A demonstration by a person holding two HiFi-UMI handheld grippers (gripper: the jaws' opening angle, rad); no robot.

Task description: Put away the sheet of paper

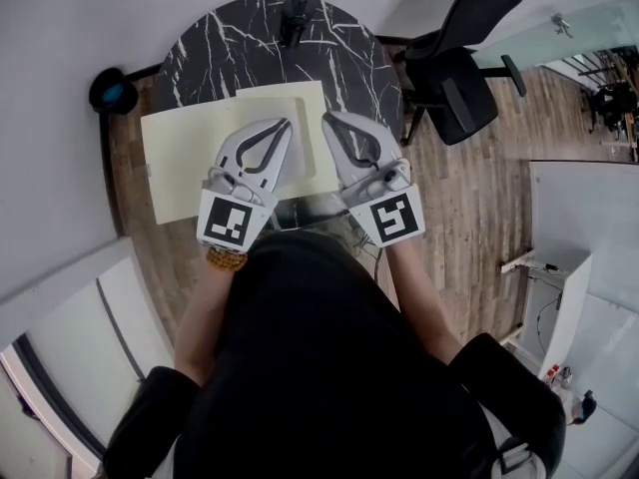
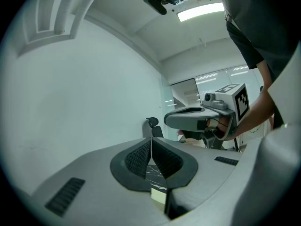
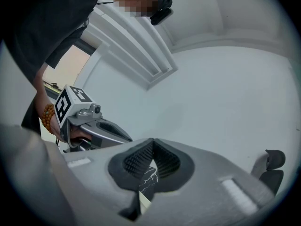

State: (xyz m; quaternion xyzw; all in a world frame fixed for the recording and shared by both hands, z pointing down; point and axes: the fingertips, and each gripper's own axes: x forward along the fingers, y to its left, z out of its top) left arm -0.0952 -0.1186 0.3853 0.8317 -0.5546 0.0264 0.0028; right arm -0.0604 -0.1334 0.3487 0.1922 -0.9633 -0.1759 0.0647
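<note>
The sheet of paper (image 1: 190,163), pale yellow, lies flat on the round black marble desk (image 1: 220,48). Its left side and near left corner hang out past the desk's left edge. A second pale sheet (image 1: 290,103) overlaps its far right part, nearer the middle of the desk. The left hand-held gripper (image 1: 284,126) and the right hand-held gripper (image 1: 330,120) hover side by side over the near edge, both clenched on nothing; each gripper view shows ribbed pads meeting at the tip, with only marble and a strip of paper below. The main risk, as I judge it, is the flat lie. Jaws brought down on the middle of the sheet have no edge to bite, so they would likely skid on the smooth marble and push the paper further over the left edge until it slides to the floor. A pinch made where the two sheets overlap could lift both together or drag the upper one askew. A hard squeeze at one corner could crease the sheet or let it droop and fold as it rises. The overhanging corner looks the safest place to take it, once the jaws are opened. Where the sheet is meant to go is not visible here.
</note>
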